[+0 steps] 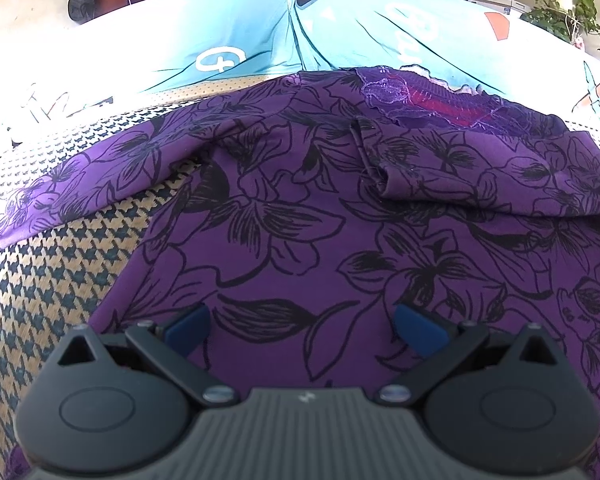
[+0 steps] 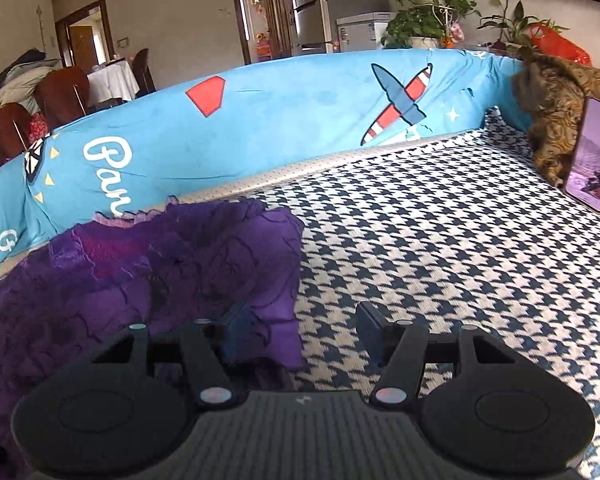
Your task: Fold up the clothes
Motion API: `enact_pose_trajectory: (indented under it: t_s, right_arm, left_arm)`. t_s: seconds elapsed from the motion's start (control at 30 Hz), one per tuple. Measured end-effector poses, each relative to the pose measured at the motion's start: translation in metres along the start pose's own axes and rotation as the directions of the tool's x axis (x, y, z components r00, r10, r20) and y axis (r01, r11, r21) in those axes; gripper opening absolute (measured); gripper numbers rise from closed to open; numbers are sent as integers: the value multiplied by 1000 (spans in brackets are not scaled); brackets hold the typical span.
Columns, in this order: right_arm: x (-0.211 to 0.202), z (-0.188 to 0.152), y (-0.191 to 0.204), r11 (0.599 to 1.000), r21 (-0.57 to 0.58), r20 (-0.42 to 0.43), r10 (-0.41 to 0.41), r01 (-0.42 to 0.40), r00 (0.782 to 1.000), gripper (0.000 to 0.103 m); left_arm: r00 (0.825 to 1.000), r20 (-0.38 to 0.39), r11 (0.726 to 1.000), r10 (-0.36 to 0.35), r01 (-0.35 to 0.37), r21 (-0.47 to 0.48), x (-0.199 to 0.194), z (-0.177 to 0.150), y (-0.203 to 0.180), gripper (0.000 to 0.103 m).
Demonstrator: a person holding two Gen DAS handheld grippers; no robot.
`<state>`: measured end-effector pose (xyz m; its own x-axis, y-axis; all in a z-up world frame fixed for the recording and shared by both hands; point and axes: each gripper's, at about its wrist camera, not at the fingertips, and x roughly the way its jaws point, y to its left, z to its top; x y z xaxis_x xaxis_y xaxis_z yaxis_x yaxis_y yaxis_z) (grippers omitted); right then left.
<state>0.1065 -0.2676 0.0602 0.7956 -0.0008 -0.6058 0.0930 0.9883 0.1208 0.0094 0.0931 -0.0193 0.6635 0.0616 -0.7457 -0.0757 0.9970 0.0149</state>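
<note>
A purple garment [image 1: 300, 216] printed with black flowers lies spread on a houndstooth cover [image 1: 52, 264]. Its lace neckline [image 1: 416, 100] is at the far edge, and one sleeve [image 1: 72, 184] trails off to the left. My left gripper [image 1: 302, 326] hovers open over the cloth, nothing between its blue pads. In the right wrist view the same garment [image 2: 140, 264] fills the left half, with a folded edge at its right side. My right gripper [image 2: 300, 324] stands open at that edge; the left finger [image 2: 240, 328] is over the purple cloth, the right finger [image 2: 370, 328] over the houndstooth cover [image 2: 460, 260].
A blue cartoon-print cushion [image 2: 260, 120] runs along the far side of the cover. A phone [image 2: 590, 160] leans against a brown patterned cloth [image 2: 556, 112] at far right. Chairs [image 2: 60, 92], a fridge [image 2: 308, 8] and potted plants [image 2: 428, 4] stand beyond.
</note>
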Motion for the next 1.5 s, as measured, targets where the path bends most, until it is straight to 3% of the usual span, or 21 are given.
enact_pose_trajectory:
  t_s: [0.3, 0.5, 0.8, 0.87, 0.93, 1.03, 1.17, 1.5]
  right_arm:
    - [47, 33, -12, 996, 44, 31, 74, -76, 997, 59]
    - [89, 40, -33, 976, 198, -11, 98, -94, 995, 60]
    - [123, 44, -37, 943, 308, -39, 149, -130, 988, 58]
    - [127, 43, -34, 944, 308, -44, 142, -121, 989, 48]
    - [128, 43, -32, 944, 308, -49, 138, -117, 989, 14]
    - [117, 45, -25, 955, 289, -30, 79, -67, 996, 10]
    - [102, 45, -16, 976, 206, -7, -71, 71, 997, 8]
    - [106, 37, -25, 950, 229, -54, -206, 212, 977, 6]
  left_arm:
    - [1000, -7, 1000, -11, 11, -8, 0, 0, 0, 103]
    - [1000, -8, 1000, -22, 22, -12, 2, 1, -3, 103]
    - [1000, -3, 1000, -24, 24, 2, 5, 2, -7, 103]
    - [1000, -1, 1000, -24, 24, 3, 5, 2, -8, 103]
    - [1000, 0, 1000, -23, 23, 6, 5, 2, -8, 103]
    - [1000, 0, 1000, -24, 24, 7, 6, 2, -8, 103]
    - [1000, 0, 1000, -25, 25, 7, 6, 2, -7, 103]
    - [1000, 1, 1000, -23, 23, 4, 7, 2, -6, 103]
